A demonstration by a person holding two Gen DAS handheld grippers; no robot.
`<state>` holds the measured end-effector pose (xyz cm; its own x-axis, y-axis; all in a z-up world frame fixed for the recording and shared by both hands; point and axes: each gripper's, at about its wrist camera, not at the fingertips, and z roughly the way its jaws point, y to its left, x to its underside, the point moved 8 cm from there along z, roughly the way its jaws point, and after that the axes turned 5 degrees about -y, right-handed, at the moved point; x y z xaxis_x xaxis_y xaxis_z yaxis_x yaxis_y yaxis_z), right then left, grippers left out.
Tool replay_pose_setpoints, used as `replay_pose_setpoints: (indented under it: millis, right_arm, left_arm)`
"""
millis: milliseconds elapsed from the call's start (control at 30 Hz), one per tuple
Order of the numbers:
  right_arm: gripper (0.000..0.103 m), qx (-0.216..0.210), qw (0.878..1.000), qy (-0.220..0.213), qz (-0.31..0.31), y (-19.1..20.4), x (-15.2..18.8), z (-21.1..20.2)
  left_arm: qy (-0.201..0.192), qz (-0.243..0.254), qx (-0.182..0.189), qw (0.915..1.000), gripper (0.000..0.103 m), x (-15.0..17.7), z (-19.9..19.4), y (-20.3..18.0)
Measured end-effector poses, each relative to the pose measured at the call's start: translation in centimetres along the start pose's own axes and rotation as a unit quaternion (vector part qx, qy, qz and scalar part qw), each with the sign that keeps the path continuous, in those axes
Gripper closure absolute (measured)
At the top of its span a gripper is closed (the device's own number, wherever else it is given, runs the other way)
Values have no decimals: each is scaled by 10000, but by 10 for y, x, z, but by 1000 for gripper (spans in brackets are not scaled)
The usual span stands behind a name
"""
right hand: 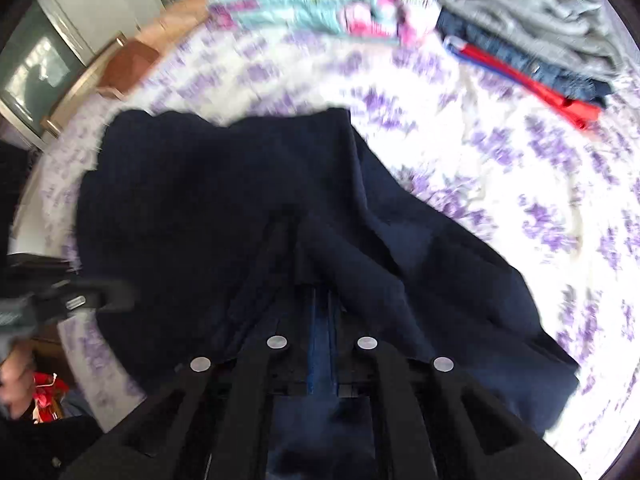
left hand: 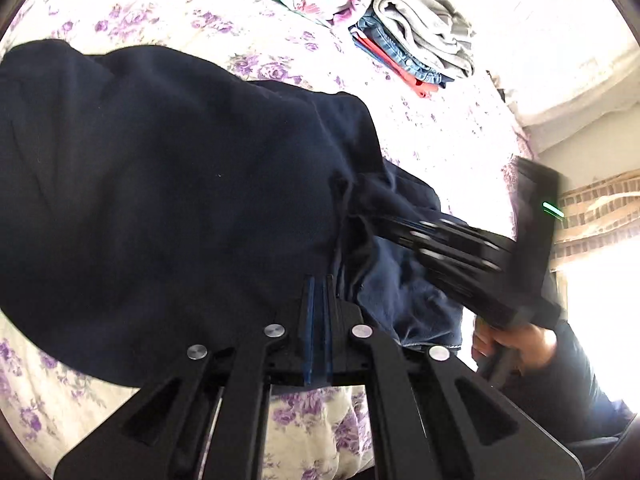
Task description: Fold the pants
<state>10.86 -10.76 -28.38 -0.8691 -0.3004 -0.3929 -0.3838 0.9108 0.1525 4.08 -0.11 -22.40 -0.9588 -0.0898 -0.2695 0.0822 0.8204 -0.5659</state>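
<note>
Dark navy pants (left hand: 168, 184) lie spread on the floral bed sheet (left hand: 168, 16). My left gripper (left hand: 318, 280) is shut on an edge of the pants near their right side. My right gripper (right hand: 322, 292) is shut on a bunched fold of the pants (right hand: 224, 184). It also shows in the left wrist view (left hand: 362, 200), coming in from the right with its fingers buried in the cloth. The left gripper's body is a blurred dark shape at the left edge of the right wrist view (right hand: 72, 300).
A stack of folded clothes (left hand: 416, 44), grey on top of denim and red, sits at the far side of the bed; it also shows in the right wrist view (right hand: 532, 36). A crumpled teal and pink quilt (right hand: 320, 4) lies behind. A wooden bed frame (right hand: 120, 64) is at left.
</note>
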Motion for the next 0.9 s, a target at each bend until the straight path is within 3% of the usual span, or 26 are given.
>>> replay_pose_setpoints:
  millis: [133,233,300,333,367,400,500,567,667,767,800,833,900]
  right_arm:
    - [100,-80,9999,84,95,3,-3,-18]
    - [99,-287,9990,-316,119,10,-7,-57]
    - [97,-381,9976,-571,111,19,-1,-86]
    - [97,-404,9970,-657,90,22,4,-98]
    - [97,-404,9967,-704,77,27,11,-106]
    - [97,-413,9965,-717,86,30,21,-114]
    - [97,-503,9961,-683,243,38,33,-119]
    - [97,-513,9962,-651,260,40,36,-119]
    - [97,-457,9962,-718,190,46,37,-124]
    - [97,-426,9956,-789,281,42,37,-120]
    - [97,-410,9955,-781,346,40,39,-120]
    - [97,-381,9955,-760,406,37,42,-120]
    - [97,-330,9955,-731,506,32,46,-119]
  left_arm:
    - [-90,-468,5,9989,102,-6,-18,25]
    - [-464,-1021,-48,9937,97,-9,-57,66]
    - [-715,-1555,-224,9850,69,-4,-90,106]
    - [-878,-1851,-276,9784,41,-2,-106,124]
    - [-1045,-2081,-262,9722,25,0,-118,136]
    - [-1218,-2348,-204,9642,22,3,-130,151]
    - [-1315,-2977,308,9451,20,5,-134,181]
    - [-1228,-3335,458,9336,20,5,-119,193]
    - [-1134,-3575,577,9252,21,0,-91,201]
    - [-1181,-3415,377,9317,22,-14,-74,201]
    - [-1233,-3300,371,9351,26,-24,-72,197]
    - [-1223,-3117,445,9412,49,-37,-68,190]
    - [-1112,-2873,297,9509,62,-50,-56,182]
